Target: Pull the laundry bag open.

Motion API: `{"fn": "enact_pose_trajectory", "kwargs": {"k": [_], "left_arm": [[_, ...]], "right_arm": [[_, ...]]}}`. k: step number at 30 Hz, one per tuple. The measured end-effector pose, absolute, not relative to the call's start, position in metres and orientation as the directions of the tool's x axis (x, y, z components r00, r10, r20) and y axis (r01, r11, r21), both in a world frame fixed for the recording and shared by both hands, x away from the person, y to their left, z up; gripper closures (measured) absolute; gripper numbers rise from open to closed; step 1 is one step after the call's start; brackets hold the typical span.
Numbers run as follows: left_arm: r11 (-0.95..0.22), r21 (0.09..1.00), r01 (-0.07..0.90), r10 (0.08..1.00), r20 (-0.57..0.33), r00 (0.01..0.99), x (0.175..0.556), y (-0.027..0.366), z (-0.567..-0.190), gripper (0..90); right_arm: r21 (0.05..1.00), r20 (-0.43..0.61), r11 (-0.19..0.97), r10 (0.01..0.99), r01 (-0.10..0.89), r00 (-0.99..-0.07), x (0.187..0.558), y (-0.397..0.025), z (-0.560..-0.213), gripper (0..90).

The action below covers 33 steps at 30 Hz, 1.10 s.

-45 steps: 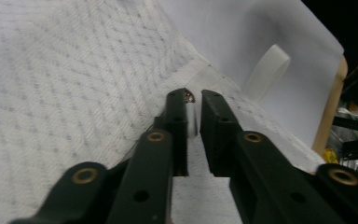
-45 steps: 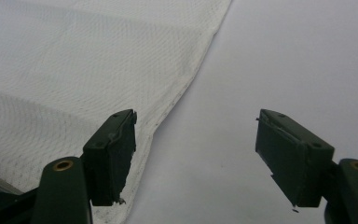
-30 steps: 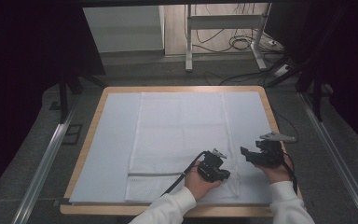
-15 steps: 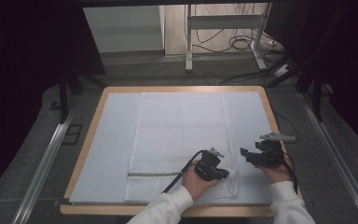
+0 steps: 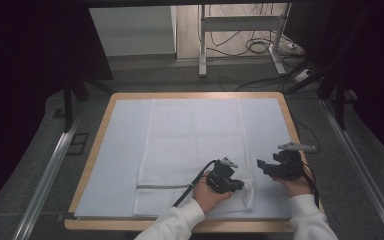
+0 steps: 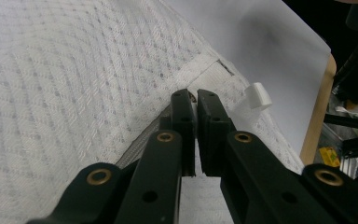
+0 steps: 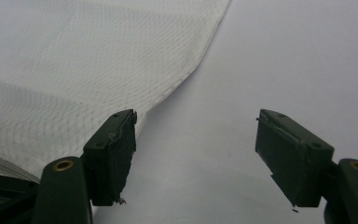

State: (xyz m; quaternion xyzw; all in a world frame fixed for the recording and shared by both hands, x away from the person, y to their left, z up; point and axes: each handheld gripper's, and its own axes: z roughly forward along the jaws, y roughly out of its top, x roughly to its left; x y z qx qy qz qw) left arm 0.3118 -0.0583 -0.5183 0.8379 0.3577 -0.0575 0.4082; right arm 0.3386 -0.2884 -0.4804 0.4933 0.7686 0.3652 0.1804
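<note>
Mesh bag [image 5: 195,150] lies flat on the tabletop [image 5: 180,95], on top of a pale blue sheet [image 5: 115,160]. It is white w/ a small net pattern.

Left tool [image 5: 240,187] sits at the bag's near right corner. Its two black jaws are pressed together, w/ a bit of the bag's edge pinched between them by the zip end. In the left gripper view the tool [image 6: 195,100] bites right where the grey zip [image 6: 142,144] meets a white seam strip. A small white tab [image 6: 257,94] sticks up just beside the jaws. The corner of the bag looks a bit lifted & crumpled there.

Right tool [image 5: 260,165] is just to the right of the bag, over the blue sheet. Its jaws are spread wide & hold nothing. In the right gripper view the tool [image 7: 196,140] has bare sheet between its jaws, & the bag's edge [image 7: 186,74] runs near the left jaw.

Zip runs along the near end of the bag [image 5: 162,187], left of the left tool. Both hands wear white sleeves [image 5: 172,222].
</note>
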Motion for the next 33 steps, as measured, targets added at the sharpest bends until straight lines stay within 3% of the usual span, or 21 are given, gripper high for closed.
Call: {"fn": "enact_pose_trajectory", "kwargs": {"k": [13,33], "left_arm": [[-0.388,0.668,0.636,0.554,-0.382,0.739,0.31,-0.047,-0.511,87.3],[-0.379,0.679,0.629,0.554,-0.378,0.741,0.309,-0.039,-0.507,87.3]], "right_arm": [[0.705,0.197,0.188,0.874,0.684,-0.444,0.339,-0.287,-0.478,27.3],[0.651,0.285,0.184,0.84,0.737,-0.461,0.341,-0.269,-0.484,27.5]]}}
